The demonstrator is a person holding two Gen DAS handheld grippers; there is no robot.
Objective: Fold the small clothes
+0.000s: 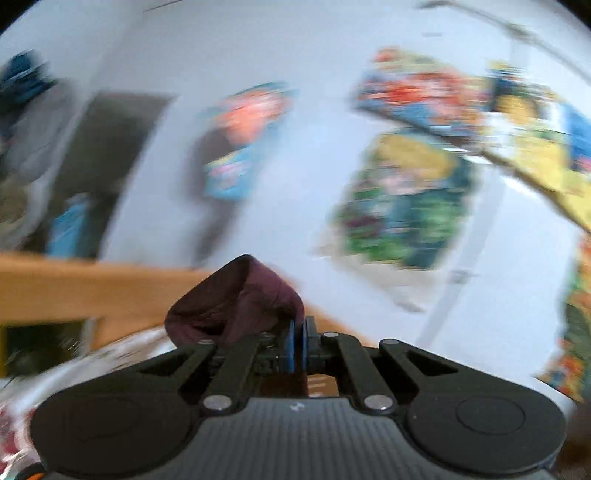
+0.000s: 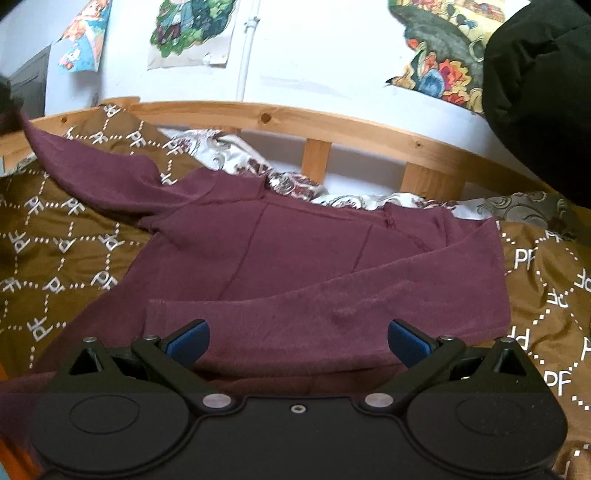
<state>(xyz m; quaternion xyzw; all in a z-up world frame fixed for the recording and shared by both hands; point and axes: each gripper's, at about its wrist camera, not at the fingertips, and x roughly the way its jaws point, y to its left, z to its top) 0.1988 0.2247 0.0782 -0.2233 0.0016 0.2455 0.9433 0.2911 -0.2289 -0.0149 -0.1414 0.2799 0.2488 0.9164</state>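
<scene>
Brown patterned bedspread (image 2: pixel 55 236), wooden bed rail (image 2: pixel 332 125), posters (image 2: pixel 184 33), perhaps peeling

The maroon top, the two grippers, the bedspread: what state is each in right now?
Maroon top: spread flat on the bed, one sleeve folded across its front, the other sleeve lifted off to the side.
Left gripper: shut on a bunch of the top's fabric, raised above the bed.
Right gripper: open, empty, over the top's near edge.
Brown bedspread: spread out under the top, slightly wrinkled.
Wall posters: hanging, corners curling.

Matt maroon knit-cloth garment (image 2: pixel 295 251), glossy brown printed bedspread (image 2: pixel 66 258), smooth knotty pine-wood bed rail (image 2: pixel 280 118).
</scene>
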